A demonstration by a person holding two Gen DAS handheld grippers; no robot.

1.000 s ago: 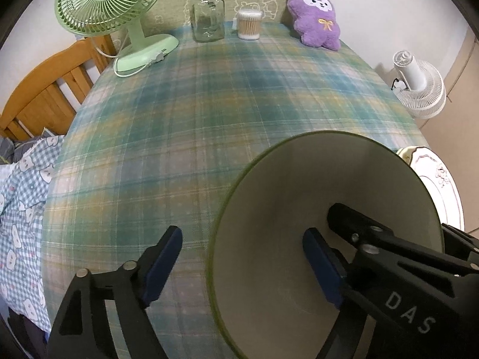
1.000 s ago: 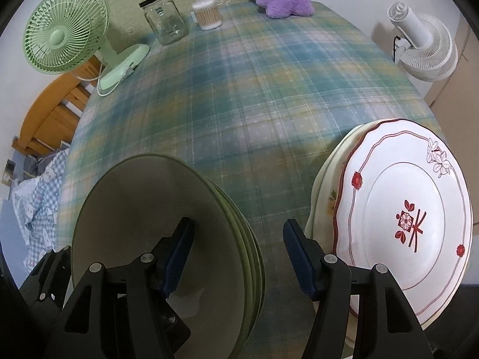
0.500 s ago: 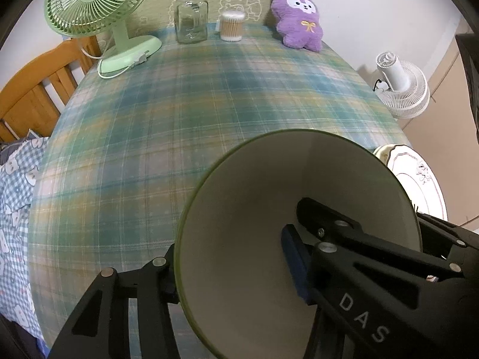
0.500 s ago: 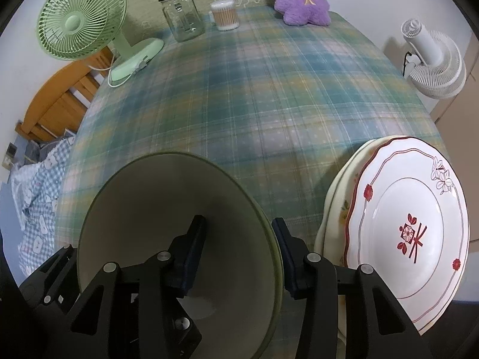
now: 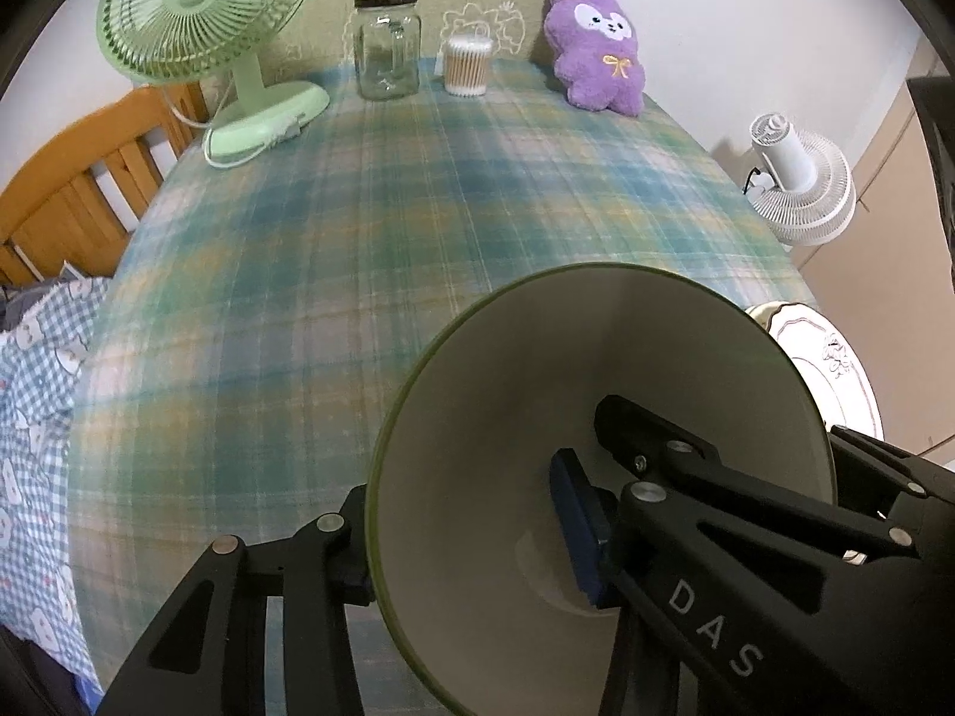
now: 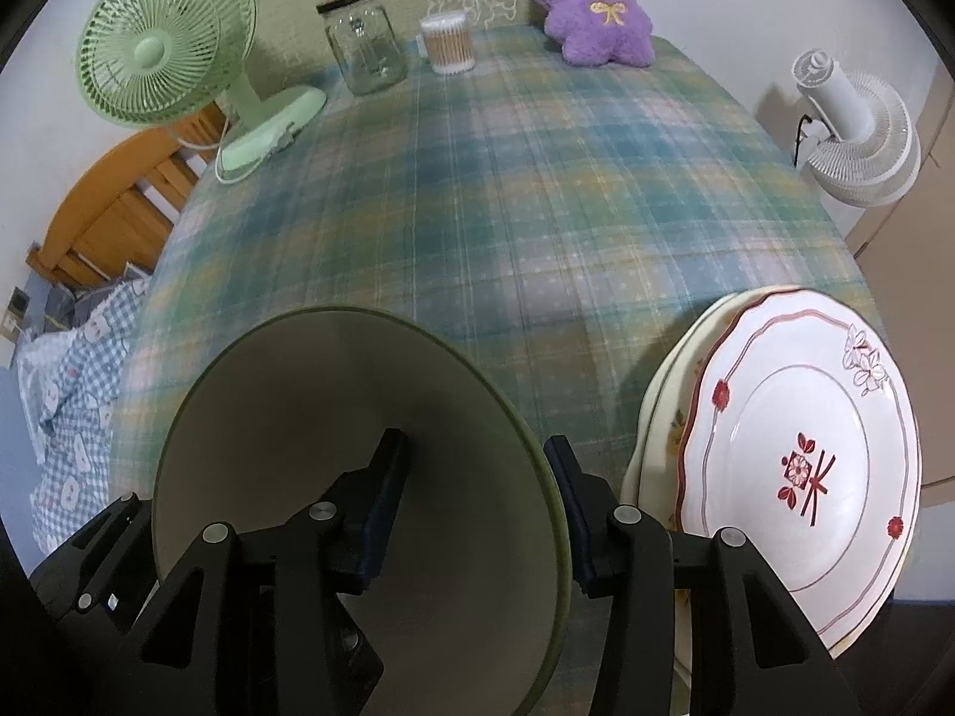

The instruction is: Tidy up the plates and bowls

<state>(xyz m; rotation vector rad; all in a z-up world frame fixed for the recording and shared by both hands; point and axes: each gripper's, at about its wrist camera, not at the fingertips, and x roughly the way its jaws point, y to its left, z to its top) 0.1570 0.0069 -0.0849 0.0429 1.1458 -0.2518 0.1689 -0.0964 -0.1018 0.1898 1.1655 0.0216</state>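
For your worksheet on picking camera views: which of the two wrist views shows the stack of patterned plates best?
The right wrist view: the top plate shows nearly whole, red motif and scalloped rim clear, with cream plates peeking out beneath. The left wrist view shows only a sliver of the plates' rim behind the green bowl.

green desk fan (image 5: 203,18), clear glass jar w/ dark lid (image 5: 387,48), tub of cotton swabs (image 5: 467,65) & purple plush toy (image 5: 597,53) line far edge of plaid-clothed tabletop (image 5: 358,227); white floor fan (image 5: 800,191) off to the right.
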